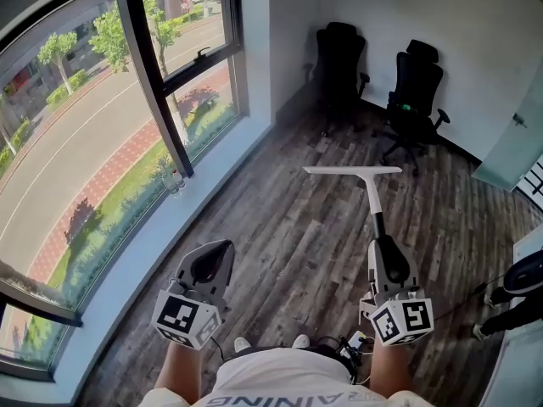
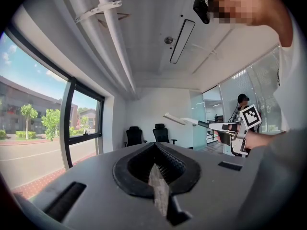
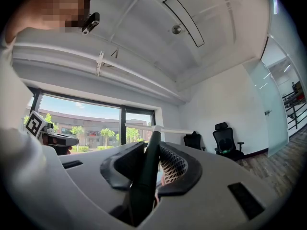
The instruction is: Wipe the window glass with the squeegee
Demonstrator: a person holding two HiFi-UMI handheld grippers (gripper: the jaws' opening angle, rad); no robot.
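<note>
The squeegee [image 1: 372, 200] has a dark handle and a white blade [image 1: 352, 170] held level over the wooden floor, away from the glass. My right gripper [image 1: 381, 246] is shut on its handle [image 3: 145, 176], and the blade [image 3: 165, 129] shows beyond the jaws. My left gripper [image 1: 222, 248] is shut with nothing in it, low and to the left, close to the sill. The big window glass [image 1: 76, 159] runs along the left wall, with a street and trees outside. From the left gripper view [image 2: 154, 147] I see the squeegee [image 2: 184, 120] and the right gripper [image 2: 230, 131] to the right.
A grey sill ledge [image 1: 144, 253] runs under the window, with a small bottle [image 1: 176, 181] on it. Two black office chairs [image 1: 339, 66] [image 1: 416, 91] stand in the far corner. A glass door [image 1: 517, 142] and another person [image 1: 517, 287] are at the right.
</note>
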